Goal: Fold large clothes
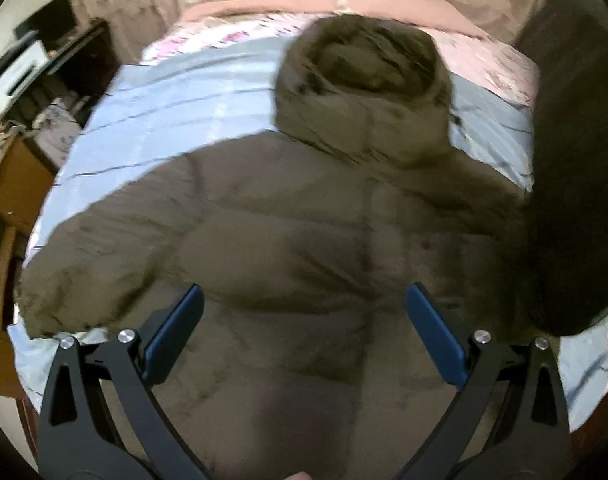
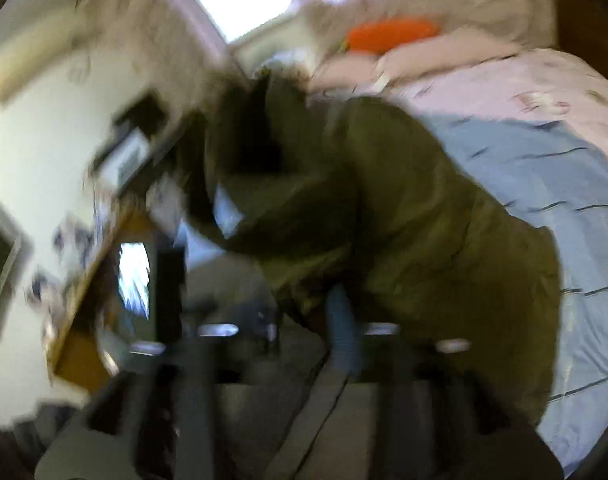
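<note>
An olive hooded coat (image 1: 323,216) lies spread flat on the bed (image 1: 152,120), ready for folding. The left gripper (image 1: 304,332) hovers above its hem, jaws wide apart. The right gripper's jaws are too blurred to tell.

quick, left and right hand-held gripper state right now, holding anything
Left hand-held gripper: open, above the olive jacket, holding nothing.
Right hand-held gripper: too blurred to tell open or closed, or whether it holds the jacket.

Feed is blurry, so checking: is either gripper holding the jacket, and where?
Left gripper: jaws open above the olive jacket, holding nothing. Right gripper: too blurred to tell.
</note>
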Tool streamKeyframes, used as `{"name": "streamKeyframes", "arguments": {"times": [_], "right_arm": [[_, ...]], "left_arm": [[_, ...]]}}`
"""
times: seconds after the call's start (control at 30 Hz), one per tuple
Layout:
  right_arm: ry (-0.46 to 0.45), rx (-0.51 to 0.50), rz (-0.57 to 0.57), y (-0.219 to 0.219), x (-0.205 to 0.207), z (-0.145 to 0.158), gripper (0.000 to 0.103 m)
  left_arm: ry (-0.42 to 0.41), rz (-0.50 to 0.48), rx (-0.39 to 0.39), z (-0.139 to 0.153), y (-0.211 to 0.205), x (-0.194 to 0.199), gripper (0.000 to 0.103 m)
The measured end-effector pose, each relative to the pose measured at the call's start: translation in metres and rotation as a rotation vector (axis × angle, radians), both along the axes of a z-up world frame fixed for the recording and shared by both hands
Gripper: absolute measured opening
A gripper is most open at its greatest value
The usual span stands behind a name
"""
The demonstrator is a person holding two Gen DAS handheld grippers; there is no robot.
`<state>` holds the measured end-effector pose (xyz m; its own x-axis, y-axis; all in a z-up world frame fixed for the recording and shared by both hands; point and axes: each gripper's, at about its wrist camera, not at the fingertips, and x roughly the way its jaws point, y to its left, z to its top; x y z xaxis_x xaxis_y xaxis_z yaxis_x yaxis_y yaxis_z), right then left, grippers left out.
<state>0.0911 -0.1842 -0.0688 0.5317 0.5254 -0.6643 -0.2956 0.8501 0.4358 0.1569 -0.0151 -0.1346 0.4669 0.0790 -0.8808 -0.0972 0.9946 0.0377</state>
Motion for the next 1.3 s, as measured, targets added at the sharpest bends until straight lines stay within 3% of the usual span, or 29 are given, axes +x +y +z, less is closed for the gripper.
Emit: {"name": "streamKeyframes", "arguments": {"times": [0.03,0.1,0.17,0.23,0.33,0.47,0.57,0.67,0.7,0.77,0.8,0.83,0.97,1.1,1.2,1.3], "right_arm": [[-0.012,-0.030,0.005,0.009,-0.003,-0.002,0.075],[-0.057,-0.055,0.012,0.015,-0.011,0.006,0.078],[-0.083,-0.026,-0.020,0.003,-0.014,0.015,0.090],[-0.078,0.003,-0.069,-0.012,-0.004,0.012,0.093],[0.044,0.005,-0.165,-0.037,0.019,-0.019,0.093],[0.334,0.030,-0.321,-0.078,0.039,-0.078,0.093],[0.403,0.007,-0.358,-0.091,0.043,-0.096,0.093],[0.402,-0.029,-0.348,-0.089,0.038,-0.097,0.093],[0.402,-0.029,-0.343,-0.088,0.040,-0.097,0.093],[0.408,-0.017,-0.333,-0.088,0.044,-0.099,0.093],[0.416,-0.010,-0.326,-0.087,0.044,-0.100,0.093],[0.424,-0.009,-0.321,-0.087,0.045,-0.102,0.093],[0.443,-0.071,-0.322,-0.087,0.048,-0.112,0.093],[0.435,-0.061,-0.366,-0.101,0.050,-0.118,0.093],[0.382,-0.053,-0.359,-0.101,0.054,-0.120,0.093],[0.395,-0.091,-0.334,-0.092,0.067,-0.139,0.092]], "left_arm": [[-0.001,0.018,0.009,0.001,0.009,0.000,0.101],[0.006,0.039,0.002,-0.002,0.021,0.002,0.101],[0.021,0.060,-0.022,-0.006,0.031,0.006,0.101],[0.048,0.070,-0.041,-0.012,0.035,0.010,0.101],[0.077,0.055,-0.084,-0.024,0.031,0.016,0.101],[0.164,0.003,-0.113,-0.061,0.017,0.029,0.101],[0.257,0.002,-0.146,-0.095,0.011,0.033,0.101],[0.318,0.008,-0.142,-0.124,0.005,0.039,0.101],[0.324,0.006,-0.146,-0.130,0.004,0.042,0.097],[0.312,-0.028,-0.195,-0.138,0.000,0.052,0.070],[0.293,-0.045,-0.186,-0.137,-0.003,0.056,0.065],[0.259,-0.066,-0.175,-0.133,-0.007,0.061,0.050],[0.169,-0.129,-0.178,-0.117,-0.018,0.073,0.028],[0.122,-0.139,-0.176,-0.105,-0.023,0.077,0.028],[0.133,-0.157,-0.130,-0.109,-0.032,0.073,0.031],[0.145,-0.169,-0.107,-0.114,-0.035,0.072,0.033]]}}
